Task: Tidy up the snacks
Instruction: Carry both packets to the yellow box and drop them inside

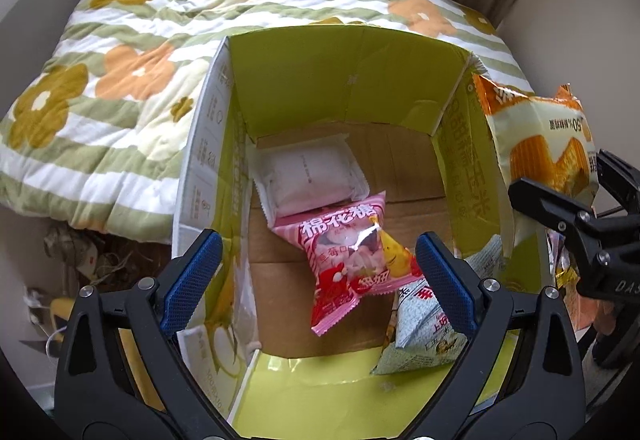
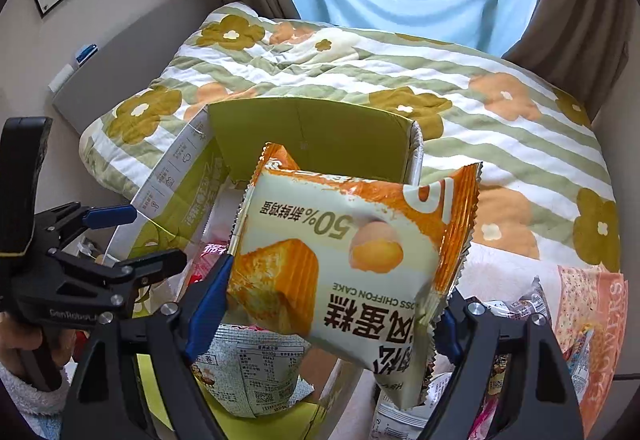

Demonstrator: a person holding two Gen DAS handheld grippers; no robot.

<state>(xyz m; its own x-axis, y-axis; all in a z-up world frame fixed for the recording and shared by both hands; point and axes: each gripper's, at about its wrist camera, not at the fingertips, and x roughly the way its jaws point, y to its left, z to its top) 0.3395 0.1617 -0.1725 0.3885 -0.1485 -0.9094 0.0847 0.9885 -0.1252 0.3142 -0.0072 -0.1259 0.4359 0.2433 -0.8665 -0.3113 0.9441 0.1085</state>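
An open cardboard box with green inner flaps stands on the bed. Inside lie a white packet, a pink marshmallow packet and a grey-green packet by the near right corner. My left gripper is open and empty above the box's near side. My right gripper is shut on an orange and white chiffon cake packet, held over the box's right wall; the packet also shows in the left wrist view. The box also shows in the right wrist view.
A green-striped floral quilt covers the bed behind and around the box. More loose snack packets lie on the bed to the right of the box. Cables and clutter sit on the floor left of the bed.
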